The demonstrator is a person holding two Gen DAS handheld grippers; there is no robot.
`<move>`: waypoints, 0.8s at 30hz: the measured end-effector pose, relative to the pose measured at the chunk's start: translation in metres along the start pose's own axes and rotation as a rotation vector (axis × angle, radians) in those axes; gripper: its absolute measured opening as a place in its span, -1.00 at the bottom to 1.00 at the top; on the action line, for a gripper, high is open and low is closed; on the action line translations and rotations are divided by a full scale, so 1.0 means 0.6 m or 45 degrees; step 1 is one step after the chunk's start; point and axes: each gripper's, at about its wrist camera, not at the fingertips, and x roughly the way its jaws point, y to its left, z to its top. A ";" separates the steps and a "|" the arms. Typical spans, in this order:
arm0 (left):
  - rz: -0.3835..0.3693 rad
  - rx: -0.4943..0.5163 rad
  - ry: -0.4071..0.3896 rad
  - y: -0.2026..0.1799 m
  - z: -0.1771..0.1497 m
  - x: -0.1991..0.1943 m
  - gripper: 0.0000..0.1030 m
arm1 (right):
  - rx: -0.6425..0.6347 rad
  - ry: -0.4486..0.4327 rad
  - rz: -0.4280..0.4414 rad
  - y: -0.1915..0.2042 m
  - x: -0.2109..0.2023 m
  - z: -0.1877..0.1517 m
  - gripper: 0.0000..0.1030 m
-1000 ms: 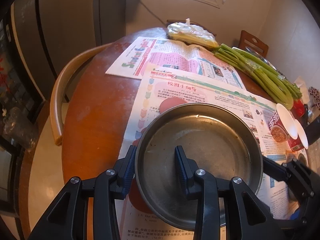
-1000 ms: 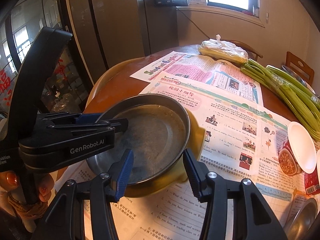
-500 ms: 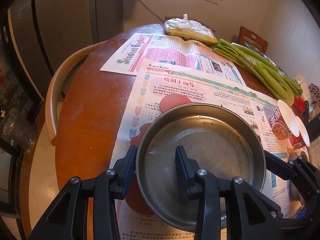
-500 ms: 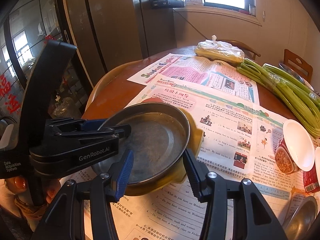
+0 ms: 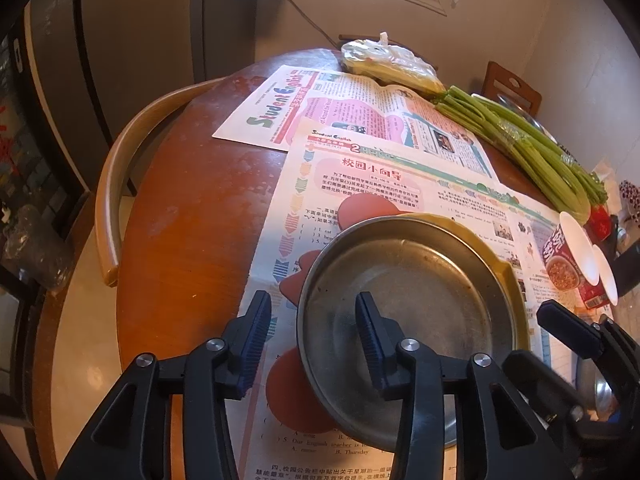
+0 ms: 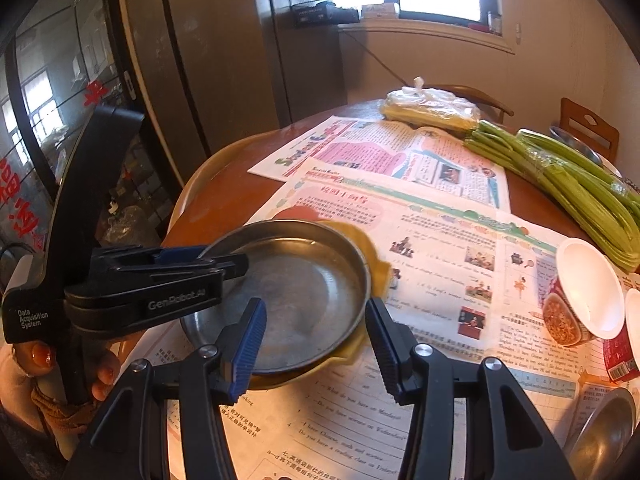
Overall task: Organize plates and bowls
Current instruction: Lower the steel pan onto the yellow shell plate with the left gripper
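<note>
A round steel plate (image 5: pixel 416 296) rests in a yellow bowl (image 6: pixel 378 268) on the newspaper-covered table. My left gripper (image 5: pixel 310 336) is open, its fingers straddling the plate's near-left rim without touching it. In the right wrist view the steel plate (image 6: pixel 296 292) sits in the yellow bowl, with the left gripper (image 6: pixel 224 260) over its left rim. My right gripper (image 6: pixel 316 344) is open and straddles the near edge of the plate and bowl. A second steel bowl (image 6: pixel 600 436) lies at the lower right.
Two red-patterned paper cups (image 6: pixel 580 312) lie on their sides at the right. A bundle of green stalks (image 6: pixel 560 176) and a plastic bag (image 6: pixel 432 108) lie at the back. A wooden chair back (image 5: pixel 120 176) curves around the table's left edge. Newspapers (image 6: pixel 420 240) cover the table.
The left gripper has opened, letting go of the steel plate's rim. The plate now rests in the yellow bowl. The right gripper has stayed open around them.
</note>
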 end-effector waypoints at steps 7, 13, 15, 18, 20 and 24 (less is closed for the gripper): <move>-0.028 -0.010 0.025 -0.001 -0.005 0.012 -0.10 | 0.105 0.029 0.011 -0.033 0.001 -0.008 0.01; -0.040 -0.013 0.030 -0.006 -0.004 0.015 -0.08 | 0.184 0.052 0.042 -0.053 0.006 -0.016 0.01; -0.039 -0.019 0.032 -0.005 -0.003 0.017 -0.05 | 0.189 0.062 0.055 -0.051 0.008 -0.017 0.01; -0.035 -0.050 0.039 0.001 -0.001 0.019 0.06 | 0.178 0.080 0.079 -0.043 0.015 -0.019 0.01; -0.040 -0.058 0.042 0.002 -0.001 0.021 0.07 | 0.174 0.094 0.093 -0.038 0.020 -0.022 0.01; -0.049 -0.064 0.047 0.003 0.000 0.022 0.07 | 0.159 0.126 0.125 -0.027 0.032 -0.027 0.01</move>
